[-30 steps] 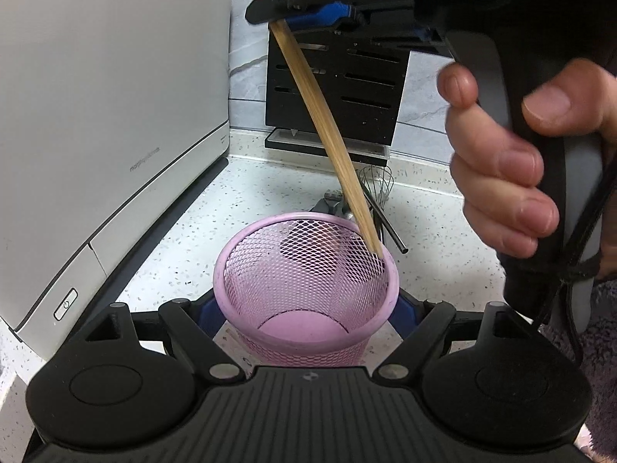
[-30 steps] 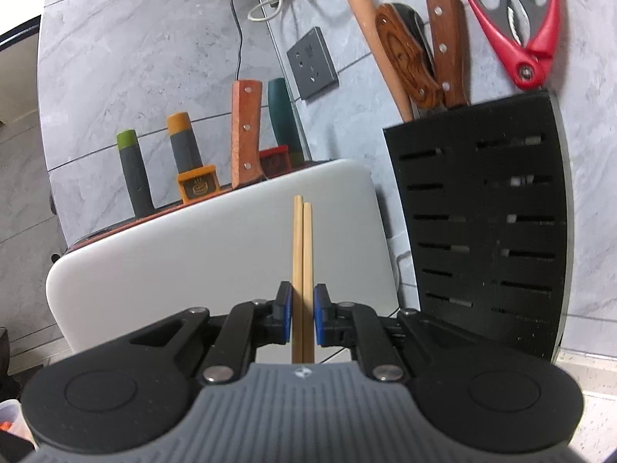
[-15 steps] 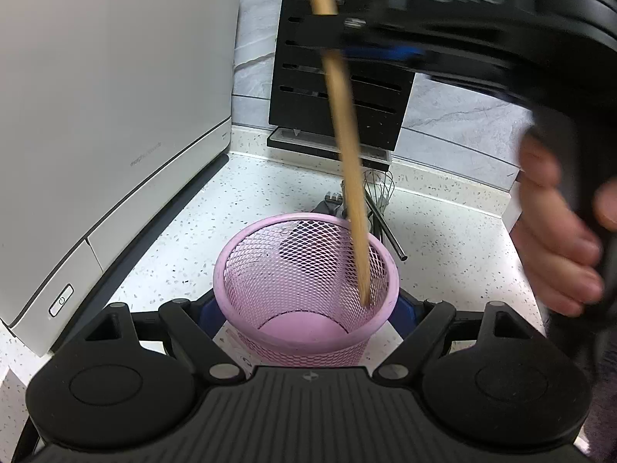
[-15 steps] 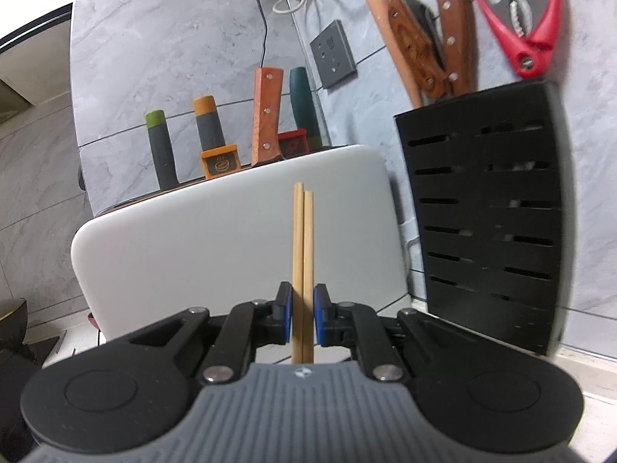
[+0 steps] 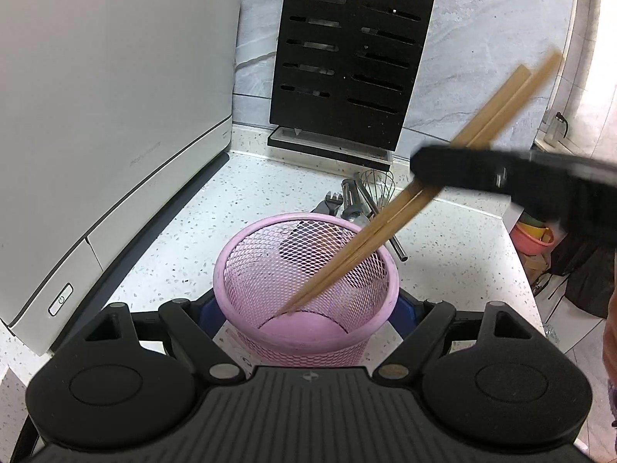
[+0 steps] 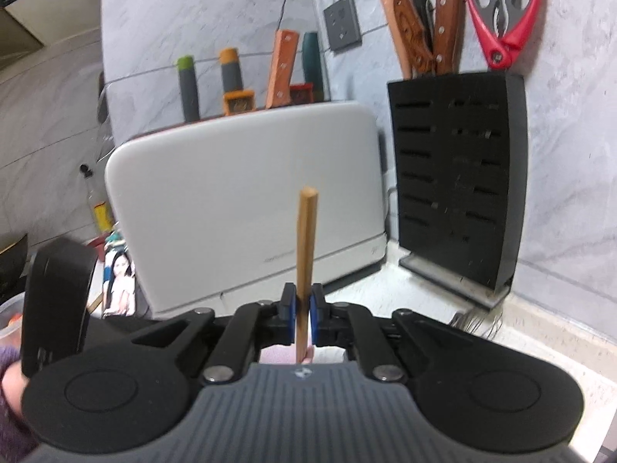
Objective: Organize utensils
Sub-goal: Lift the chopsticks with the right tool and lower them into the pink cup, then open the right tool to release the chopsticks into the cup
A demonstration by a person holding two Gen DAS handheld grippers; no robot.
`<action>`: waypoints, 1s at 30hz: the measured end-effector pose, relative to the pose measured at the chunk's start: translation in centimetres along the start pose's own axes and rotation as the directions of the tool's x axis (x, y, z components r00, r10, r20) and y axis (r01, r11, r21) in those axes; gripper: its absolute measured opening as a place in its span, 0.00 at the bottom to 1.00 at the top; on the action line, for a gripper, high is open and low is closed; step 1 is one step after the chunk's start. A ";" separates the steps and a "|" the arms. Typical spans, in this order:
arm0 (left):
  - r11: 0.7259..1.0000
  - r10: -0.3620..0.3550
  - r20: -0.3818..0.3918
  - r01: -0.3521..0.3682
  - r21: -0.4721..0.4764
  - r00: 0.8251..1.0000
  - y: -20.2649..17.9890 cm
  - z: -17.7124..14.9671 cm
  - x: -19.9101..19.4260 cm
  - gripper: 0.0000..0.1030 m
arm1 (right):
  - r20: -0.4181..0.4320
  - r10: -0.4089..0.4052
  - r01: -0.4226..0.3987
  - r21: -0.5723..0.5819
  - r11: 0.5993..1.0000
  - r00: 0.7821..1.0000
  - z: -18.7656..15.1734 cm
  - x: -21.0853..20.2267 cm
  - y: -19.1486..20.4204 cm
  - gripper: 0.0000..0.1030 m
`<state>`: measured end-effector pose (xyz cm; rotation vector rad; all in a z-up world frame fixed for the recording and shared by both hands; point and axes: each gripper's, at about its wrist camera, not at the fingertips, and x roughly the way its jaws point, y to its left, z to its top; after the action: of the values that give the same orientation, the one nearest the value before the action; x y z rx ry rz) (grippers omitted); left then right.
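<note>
- Left wrist view: the left gripper (image 5: pixel 306 310) is at the bottom centre, its jaws spread around a round pink mesh cup (image 5: pixel 306 289) and gripping its sides; the blue pads sit against the cup's wall on both sides, and the cup stands on the speckled white countertop (image 5: pixel 455 254).
- A pair of long wooden chopsticks (image 5: pixel 389 227) slants from the upper right down into the cup, tips low near its inner wall at lower left (the sticks are blurred).
- The right gripper (image 5: pixel 424 183) reaches in from the right edge, clamped on the chopsticks about midway along them.
- Behind the cup, at centre frame, a metal whisk (image 5: pixel 376 187) and a dark fork (image 5: pixel 333 200) lie on the countertop with some other metal utensils.
- A black slotted knife block (image 5: pixel 349 58) stands at upper centre; a large white appliance (image 5: pixel 108 115) fills the left side.
- Right wrist view: the right gripper's jaws have just been closing and now pinch the chopsticks, which rise upright at centre frame; only one stick shows here (the other hidden in line behind it).
- Red-handled kitchen shears (image 6: pixel 501 11) and wooden knife handles (image 6: pixel 428 34) stick out of the knife block at upper right.
</note>
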<state>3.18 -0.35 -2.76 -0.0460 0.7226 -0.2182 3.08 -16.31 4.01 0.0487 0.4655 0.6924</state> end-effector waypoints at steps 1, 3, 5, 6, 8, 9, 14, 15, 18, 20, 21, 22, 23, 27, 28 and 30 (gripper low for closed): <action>1.000 0.000 0.001 0.000 0.006 1.000 0.0 0.0 0.0 0.93 | -0.011 0.000 0.000 -0.001 1.000 1.000 -0.2 0.1 0.0 0.04; 1.000 0.001 0.003 -0.001 0.011 1.000 -0.1 -0.1 0.1 0.93 | -0.024 0.006 -0.006 -0.001 1.000 1.000 -0.5 0.2 0.0 0.03; 1.000 -0.001 0.007 0.001 0.008 1.000 0.0 -0.2 0.0 0.93 | -0.031 0.013 -0.013 0.005 1.000 0.999 -0.5 0.5 0.0 0.03; 1.000 -0.003 0.007 0.003 0.008 1.000 0.0 -0.2 0.0 0.93 | -0.031 0.024 -0.024 0.017 1.000 0.999 -0.4 0.6 -0.2 0.03; 1.000 -0.007 0.010 0.007 0.011 1.000 0.1 -0.3 -0.1 0.93 | -0.025 0.056 -0.054 0.049 0.997 0.998 -0.3 0.6 -0.5 0.03; 1.000 -0.008 0.012 0.008 0.014 1.000 0.1 -0.4 -0.1 0.93 | -0.017 0.076 -0.075 0.068 0.995 0.997 -0.2 0.5 -0.6 0.03; 0.999 -0.007 0.017 0.007 0.031 1.000 -0.2 -0.7 -0.3 0.93 | -0.019 0.132 -0.129 0.112 0.985 0.991 0.3 0.5 -1.1 0.04; 1.000 -0.007 0.018 0.007 0.031 1.000 -0.2 -0.6 -0.3 0.93 | -0.019 0.141 -0.138 0.117 0.984 0.990 0.3 0.4 -1.2 0.03; 0.999 -0.008 0.021 0.007 0.033 1.000 -0.3 -0.7 -0.3 0.93 | -0.034 0.162 -0.158 0.107 0.982 0.986 0.4 0.3 -1.3 0.04; 0.999 -0.007 0.022 0.006 0.035 1.000 -0.3 -0.6 -0.2 0.93 | -0.066 0.173 -0.166 0.095 0.981 0.983 0.3 0.6 -1.3 0.04; 0.999 -0.007 0.022 0.006 0.036 1.000 -0.3 -0.6 -0.2 0.93 | -0.078 0.161 -0.154 0.089 0.984 0.984 0.2 0.8 -1.4 0.04; 0.999 -0.006 0.021 0.005 0.036 1.000 -0.3 -0.6 -0.2 0.93 | -0.094 0.150 -0.143 0.082 0.986 0.984 0.0 1.2 -1.3 0.04; 0.999 -0.005 0.021 0.004 0.035 1.000 -0.3 -0.6 -0.2 0.93 | -0.107 0.143 -0.135 0.079 0.988 0.984 -0.2 1.4 -1.3 0.04; 1.000 -0.008 0.024 0.007 0.028 1.000 -0.2 -0.6 -0.2 0.93 | -0.123 0.112 -0.103 0.076 0.992 0.986 -0.5 1.6 -1.3 0.19; 1.000 -0.008 0.024 0.008 0.029 1.000 -0.2 -0.6 -0.2 0.93 | -0.124 0.108 -0.099 0.078 0.992 0.986 -0.5 1.6 -1.3 0.24; 1.000 -0.008 0.026 0.007 0.026 1.000 -0.2 -0.7 -0.3 0.93 | -0.125 0.102 -0.093 0.081 0.992 0.987 -0.5 1.4 -1.3 0.33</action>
<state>2.51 -0.50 -3.06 -0.0267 0.6931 -0.2335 4.62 -16.50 2.72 0.0981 0.6168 0.7771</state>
